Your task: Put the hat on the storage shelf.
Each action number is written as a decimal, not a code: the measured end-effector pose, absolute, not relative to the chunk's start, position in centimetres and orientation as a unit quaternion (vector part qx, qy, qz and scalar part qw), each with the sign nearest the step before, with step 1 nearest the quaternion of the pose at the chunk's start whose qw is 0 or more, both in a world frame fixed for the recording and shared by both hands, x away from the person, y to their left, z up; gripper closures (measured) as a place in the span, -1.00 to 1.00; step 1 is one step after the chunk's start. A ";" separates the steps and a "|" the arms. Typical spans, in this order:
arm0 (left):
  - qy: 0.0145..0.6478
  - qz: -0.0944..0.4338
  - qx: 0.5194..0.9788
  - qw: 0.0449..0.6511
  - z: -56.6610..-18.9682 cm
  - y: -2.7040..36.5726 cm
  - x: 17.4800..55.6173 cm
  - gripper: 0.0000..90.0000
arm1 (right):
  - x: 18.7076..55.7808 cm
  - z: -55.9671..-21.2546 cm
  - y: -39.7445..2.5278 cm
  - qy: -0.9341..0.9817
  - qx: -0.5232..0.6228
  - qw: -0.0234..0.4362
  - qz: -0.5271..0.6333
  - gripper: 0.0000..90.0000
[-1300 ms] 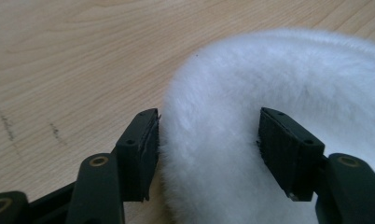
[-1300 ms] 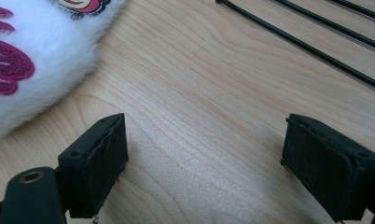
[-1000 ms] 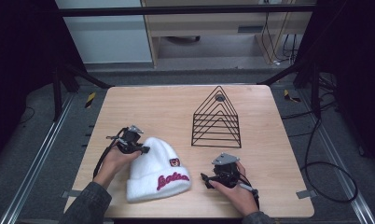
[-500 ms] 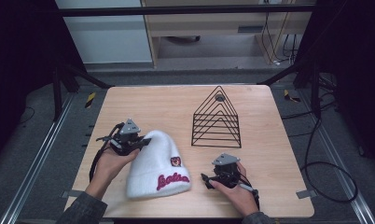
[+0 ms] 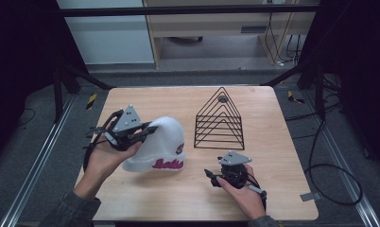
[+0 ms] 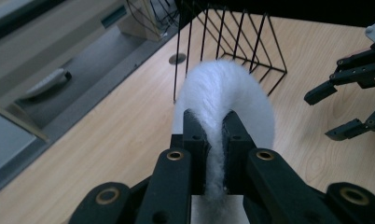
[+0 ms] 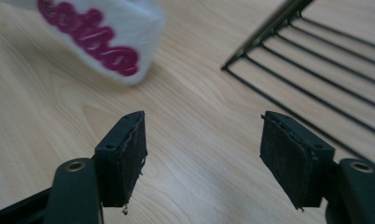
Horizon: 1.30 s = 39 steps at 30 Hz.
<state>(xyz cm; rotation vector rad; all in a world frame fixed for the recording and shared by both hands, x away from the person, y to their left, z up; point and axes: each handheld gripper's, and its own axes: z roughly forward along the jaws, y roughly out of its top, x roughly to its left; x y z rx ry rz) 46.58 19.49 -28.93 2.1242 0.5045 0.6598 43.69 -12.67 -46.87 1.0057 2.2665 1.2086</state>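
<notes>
A white knit hat (image 5: 162, 144) with pink lettering is partly lifted off the wooden table (image 5: 178, 101), its top end raised. My left gripper (image 5: 148, 131) is shut on that top end; in the left gripper view the white fabric (image 6: 227, 100) is pinched between the two black jaws. My right gripper (image 5: 211, 177) rests low near the table's front, right of the hat, with its jaws open and nothing between them (image 7: 202, 154). The hat's lettered cuff (image 7: 101, 32) lies ahead of it to the left.
A black wire triangular rack (image 5: 220, 120) stands on the table behind my right gripper and to the right of the hat; its base wires (image 7: 316, 70) run close ahead of the right jaws. A small round grommet (image 5: 222, 99) sits in the tabletop behind the rack.
My left gripper has lifted and moved right with the hat's top end, pulling the hat up and toward the rack. The right gripper has stayed in place.
</notes>
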 end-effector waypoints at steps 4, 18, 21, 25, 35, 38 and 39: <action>0.179 0.270 0.841 0.433 -26.8 19.6 46.5 0.85 | 43.5 -45.0 -11.8 0.804 0.341 0.193 0.447 -0.25; 0.160 0.246 0.826 0.481 -24.6 19.9 47.7 0.85 | 46.0 -40.4 -8.8 0.799 0.300 0.189 0.487 -0.21; 0.153 0.245 0.826 0.483 -24.5 19.6 47.4 0.85 | 47.0 -40.1 -8.2 0.801 0.296 0.174 0.490 -0.24; 0.141 0.256 0.831 0.474 -23.8 19.4 47.1 0.85 | 47.5 -39.9 -7.6 0.805 0.290 0.169 0.489 -0.29; 0.114 0.275 0.827 0.476 -21.0 18.6 46.4 0.85 | 48.4 -38.3 -7.5 0.804 0.281 0.152 0.502 -0.34; 0.111 0.273 0.826 0.480 -20.8 18.2 46.4 0.85 | 48.6 -38.2 -7.6 0.804 0.279 0.144 0.505 -0.36; 0.109 0.273 0.826 0.480 -20.8 18.1 46.4 0.85 | 48.6 -38.2 -7.5 0.806 0.278 0.141 0.504 -0.37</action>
